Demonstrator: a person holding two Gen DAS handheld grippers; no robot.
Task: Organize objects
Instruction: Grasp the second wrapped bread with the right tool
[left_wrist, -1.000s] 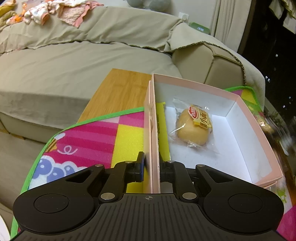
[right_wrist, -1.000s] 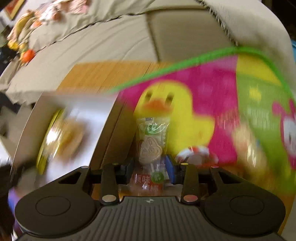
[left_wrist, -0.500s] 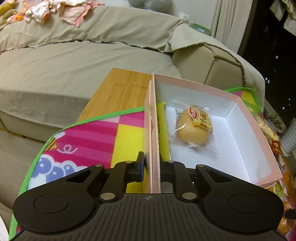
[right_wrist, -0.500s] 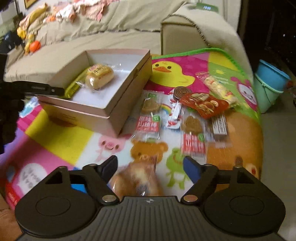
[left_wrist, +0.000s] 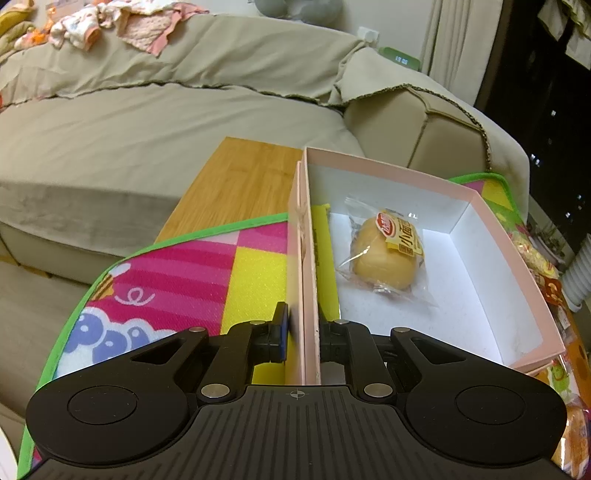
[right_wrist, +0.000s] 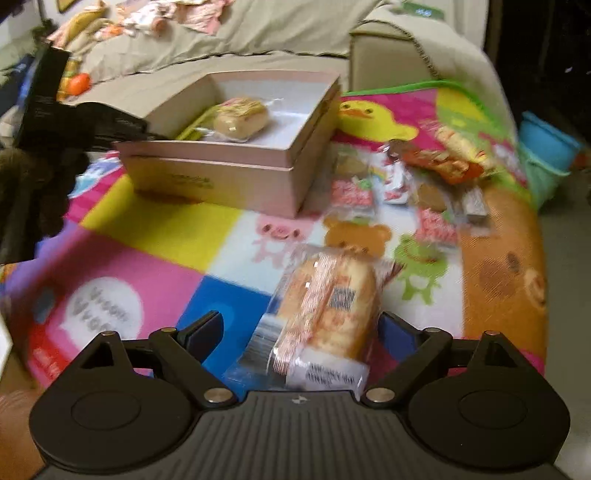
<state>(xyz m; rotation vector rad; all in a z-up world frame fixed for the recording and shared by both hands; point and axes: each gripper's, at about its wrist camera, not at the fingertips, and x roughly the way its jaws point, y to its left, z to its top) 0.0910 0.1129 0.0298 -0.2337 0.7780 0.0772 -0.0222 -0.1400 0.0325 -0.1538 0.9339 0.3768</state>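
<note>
A beige covered sofa (left_wrist: 155, 122) fills the room's back; crumpled clothes (left_wrist: 110, 22) lie along its top; pale curtains (left_wrist: 465, 48) and a dark window (left_wrist: 546, 110) stand to its right.

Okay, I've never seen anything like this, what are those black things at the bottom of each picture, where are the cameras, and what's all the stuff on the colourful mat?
There is no robot here. A person holds a two-fingered tool in each hand, and a wide-angle camera on each looks forward along its fingers.

In the left view, the left hand-held gripper is shut on the side wall of the pink box, which holds one wrapped bun.

In the right view, the right hand-held gripper is open, its jaws having just been opening, with a wrapped bread roll lying between them, not gripped. More snack packets lie scattered on the play mat, in front of a sofa.
</note>
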